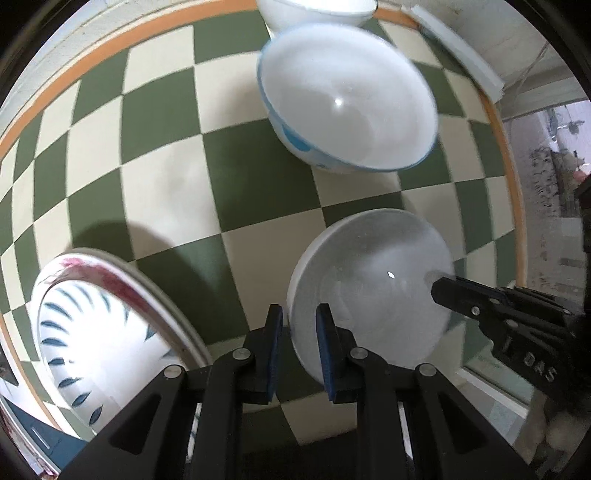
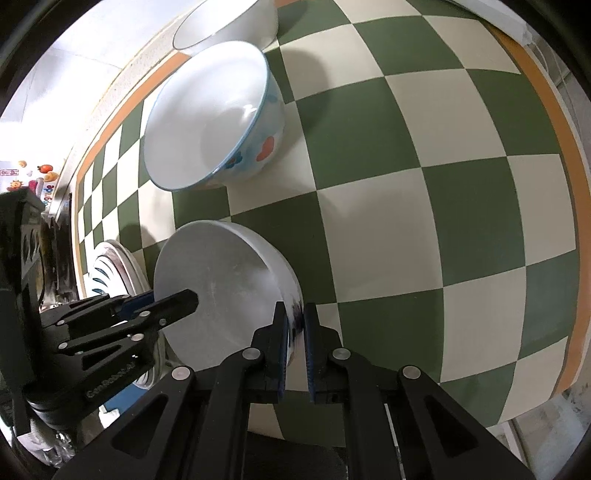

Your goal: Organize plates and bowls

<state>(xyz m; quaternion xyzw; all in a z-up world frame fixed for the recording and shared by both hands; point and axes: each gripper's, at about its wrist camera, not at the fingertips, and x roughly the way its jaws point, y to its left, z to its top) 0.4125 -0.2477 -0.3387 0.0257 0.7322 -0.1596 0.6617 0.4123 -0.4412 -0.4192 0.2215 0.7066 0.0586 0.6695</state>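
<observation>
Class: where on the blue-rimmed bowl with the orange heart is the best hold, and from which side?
Probably the thin rim of the blue-rimmed bowl, approached from above: it stands upright and open, so one finger could drop inside, one outside. The curved wall looks too wide to span.

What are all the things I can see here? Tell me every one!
plain white bowl: one, white, nearest, pinched at opposite rims by both grippers
blue-rimmed bowl: one, white with blue and orange marks, behind it
far white bowl: one, white, at the far table edge
patterned dish: one, white with dark blue strokes, lying in a red-marked plate, left
tablecloth: one, green and cream checks, orange border
left gripper: one, black, blue pads
right gripper: one, black, blue pads
</observation>
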